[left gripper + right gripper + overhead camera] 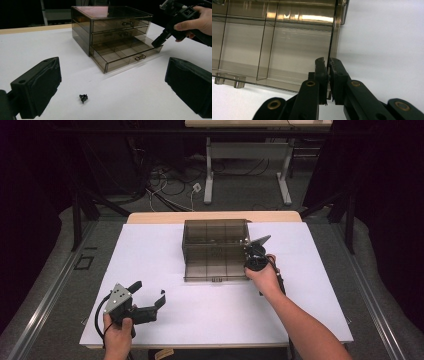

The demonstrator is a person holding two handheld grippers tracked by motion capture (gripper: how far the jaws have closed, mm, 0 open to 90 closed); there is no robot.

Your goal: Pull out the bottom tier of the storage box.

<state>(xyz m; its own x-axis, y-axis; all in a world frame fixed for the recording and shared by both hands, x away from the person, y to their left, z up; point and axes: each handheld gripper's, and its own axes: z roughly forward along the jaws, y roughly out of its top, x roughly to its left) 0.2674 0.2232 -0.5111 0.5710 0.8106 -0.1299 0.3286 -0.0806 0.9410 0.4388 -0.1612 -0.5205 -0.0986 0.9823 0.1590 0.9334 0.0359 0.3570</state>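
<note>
A smoky transparent chest of three drawers [216, 231] stands at the middle back of the white table top [165, 320]. Its bottom drawer [215, 265] is pulled out toward me and split into compartments. My right gripper [328, 62] is shut on the right side wall [333, 32] of that drawer, one jaw inside and one outside; in the high view this right gripper [250, 252] sits at the drawer's right edge. My left gripper [149, 290] hovers open near the front left, nothing between its jaws. A small black clip [83, 98] lies on the table before it.
The open drawer [125, 53] has a small metal handle [140, 57] on its front. The two upper drawers [120, 27] are closed. Cables [170, 187] and the legs of another table [209, 175] are on the floor beyond the far edge.
</note>
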